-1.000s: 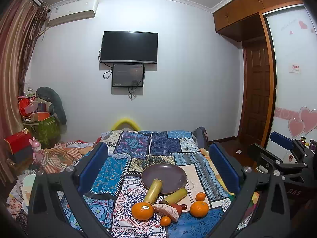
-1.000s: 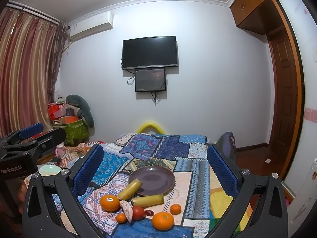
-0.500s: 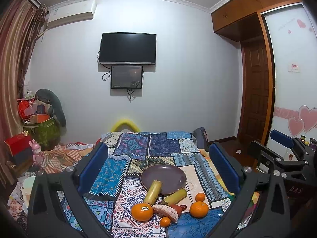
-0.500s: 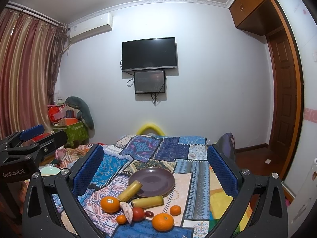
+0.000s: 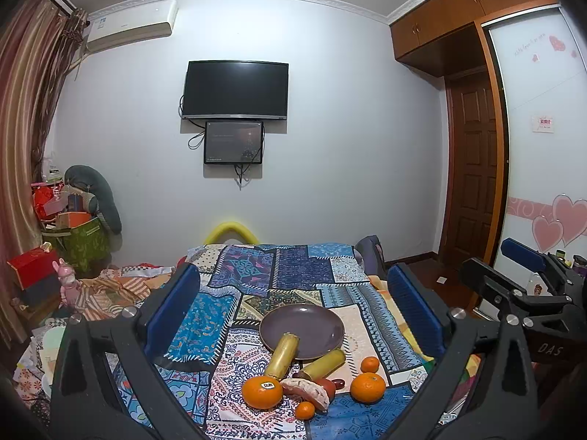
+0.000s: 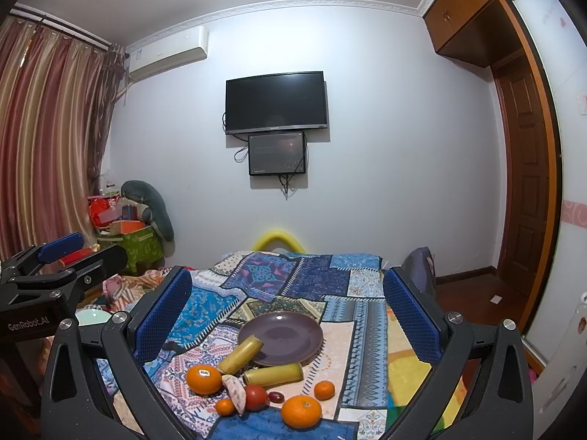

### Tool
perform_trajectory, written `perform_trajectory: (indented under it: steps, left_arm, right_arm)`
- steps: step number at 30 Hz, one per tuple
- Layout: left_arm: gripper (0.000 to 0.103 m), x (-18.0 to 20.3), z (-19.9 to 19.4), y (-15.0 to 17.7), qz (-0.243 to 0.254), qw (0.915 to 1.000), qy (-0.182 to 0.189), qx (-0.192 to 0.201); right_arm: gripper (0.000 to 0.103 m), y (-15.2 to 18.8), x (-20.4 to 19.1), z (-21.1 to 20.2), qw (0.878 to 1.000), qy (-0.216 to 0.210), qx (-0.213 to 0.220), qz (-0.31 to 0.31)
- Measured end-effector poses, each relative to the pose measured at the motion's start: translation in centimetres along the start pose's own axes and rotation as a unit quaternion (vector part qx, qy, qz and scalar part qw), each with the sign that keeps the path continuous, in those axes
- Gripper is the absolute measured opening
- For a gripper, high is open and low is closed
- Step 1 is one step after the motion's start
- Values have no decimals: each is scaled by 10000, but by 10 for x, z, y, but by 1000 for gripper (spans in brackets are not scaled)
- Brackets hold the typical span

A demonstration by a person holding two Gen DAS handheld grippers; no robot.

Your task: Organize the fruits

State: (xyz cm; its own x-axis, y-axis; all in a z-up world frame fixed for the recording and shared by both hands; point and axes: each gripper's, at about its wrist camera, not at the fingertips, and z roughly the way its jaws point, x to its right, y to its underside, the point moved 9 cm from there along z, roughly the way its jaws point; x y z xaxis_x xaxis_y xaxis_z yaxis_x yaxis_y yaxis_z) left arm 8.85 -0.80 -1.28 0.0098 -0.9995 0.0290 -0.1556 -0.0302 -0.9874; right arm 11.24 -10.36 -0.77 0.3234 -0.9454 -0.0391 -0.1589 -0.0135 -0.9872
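**Both grippers wide apart above the fruit on the quilt**

The left gripper [image 5: 293, 306] hangs above the bed with its blue pads spread wide, and nothing is between them. The right gripper [image 6: 288, 306] is the same: released and holding nothing.

The fruit lies on a patchwork quilt [image 5: 256, 267], in front of a dark purple plate [image 5: 312, 326] that is bare inside. A yellow sugarcane piece [image 5: 282, 354] leans with its far end on the plate rim, and a second sugarcane piece [image 5: 324, 363] lies just beside the rim. In front of them are a large orange with a sticker [image 5: 261, 391], a second large orange [image 5: 367, 387], two small tangerines [image 5: 369, 364] [image 5: 305, 410], a pinkish sweet potato [image 5: 306, 390], and a red tomato [image 6: 256, 397] with a small dark red fruit [image 6: 276, 397] touching its side.
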Motion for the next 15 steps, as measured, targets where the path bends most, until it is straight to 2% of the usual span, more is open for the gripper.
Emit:
perform_trajectory:
  steps: [15]
  left_arm:
    - [103, 2, 1, -1, 14, 10000, 5, 9]
  right_arm:
    - [103, 1, 0, 0, 10000, -3, 6, -1]
